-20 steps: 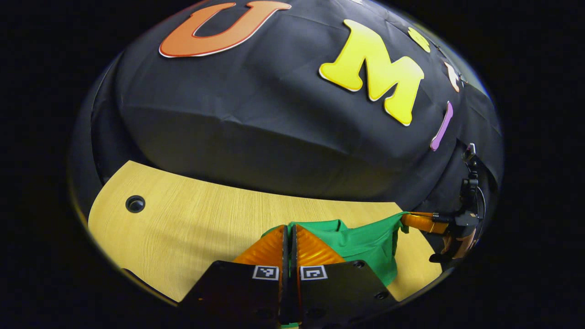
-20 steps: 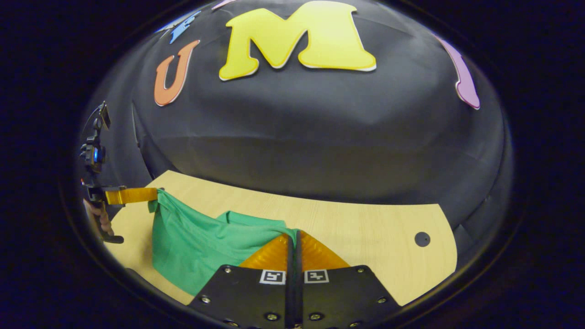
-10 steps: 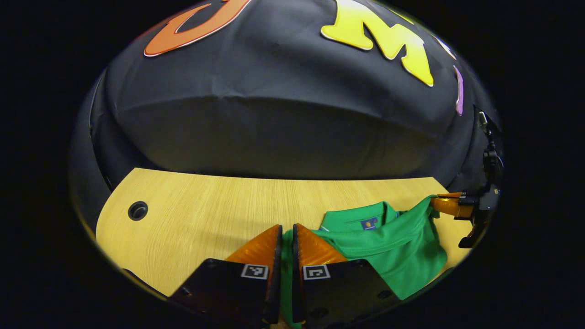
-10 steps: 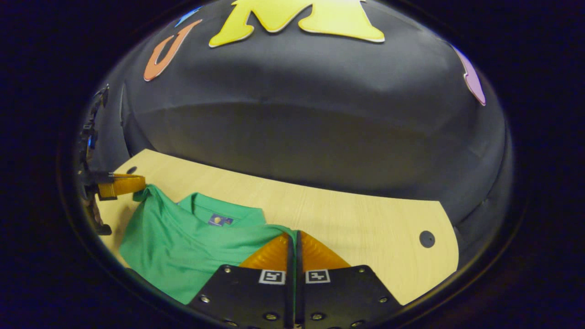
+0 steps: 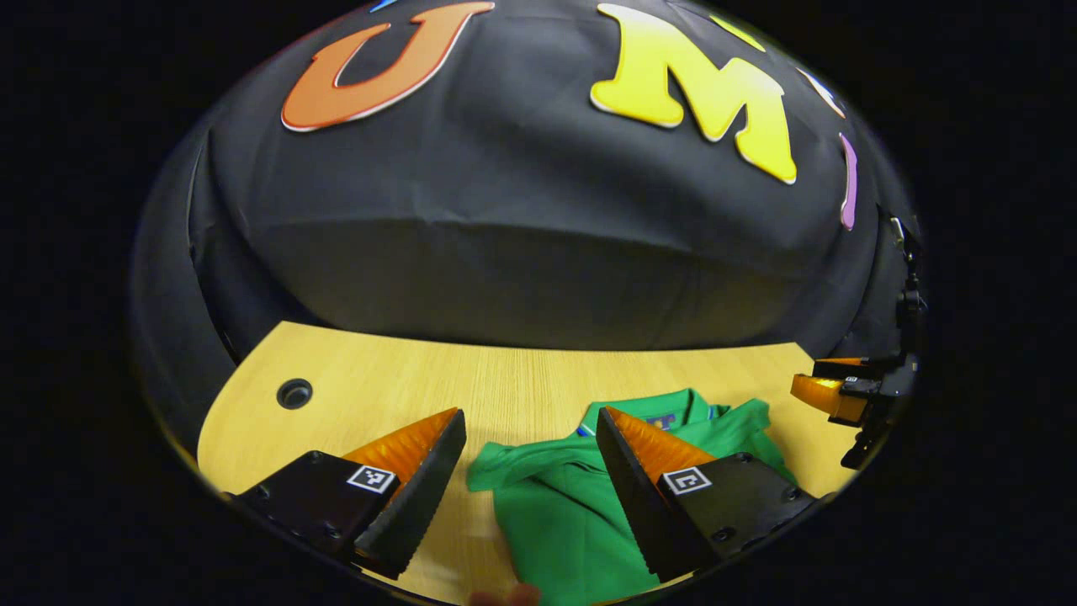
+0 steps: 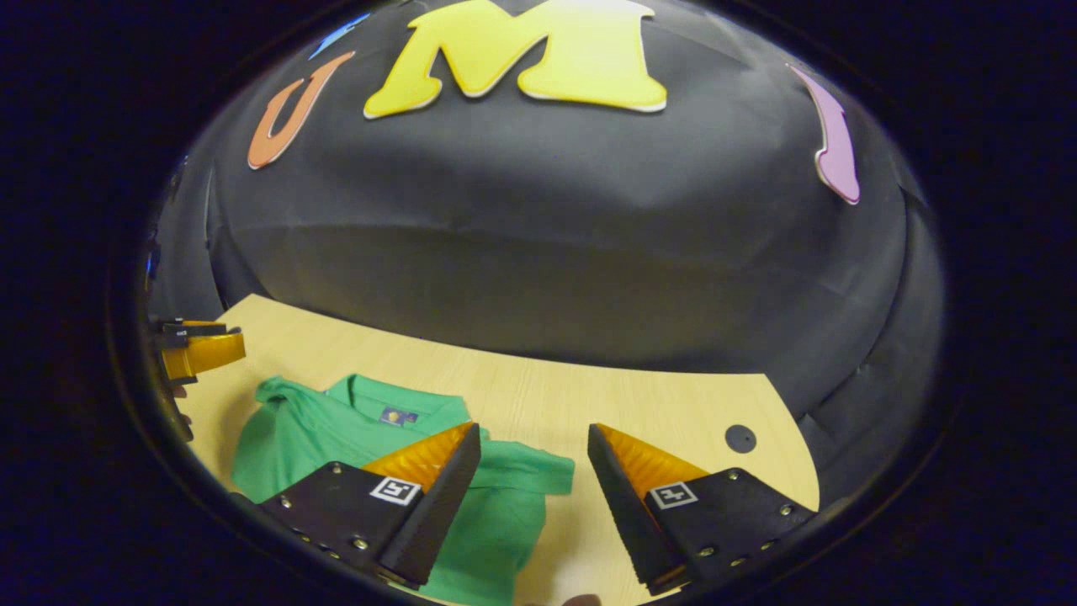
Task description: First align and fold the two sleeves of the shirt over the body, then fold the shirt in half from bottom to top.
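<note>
Half a sec ago both my tools were pinched on the shirt's hem; now both are spread wide w/ nothing in them. My left tool (image 5: 530, 429) hangs over the shirt (image 5: 555, 505), fingers either side of the cloth, not touching it. My right tool (image 6: 534, 442) is likewise apart, one finger over the shirt (image 6: 336, 429), the other over bare worktop (image 6: 639, 404). The shirt has dropped flat: bottom half now lies folded up over the body, collar & label showing at the far end. Room: bare worktop (image 5: 437, 379) to the left of the shirt up to a cable hole (image 5: 294, 393), another hole (image 6: 740, 438) near the right edge, booth cloth close behind. Shirt is green, a bit rumpled, edges not quite square.
</note>
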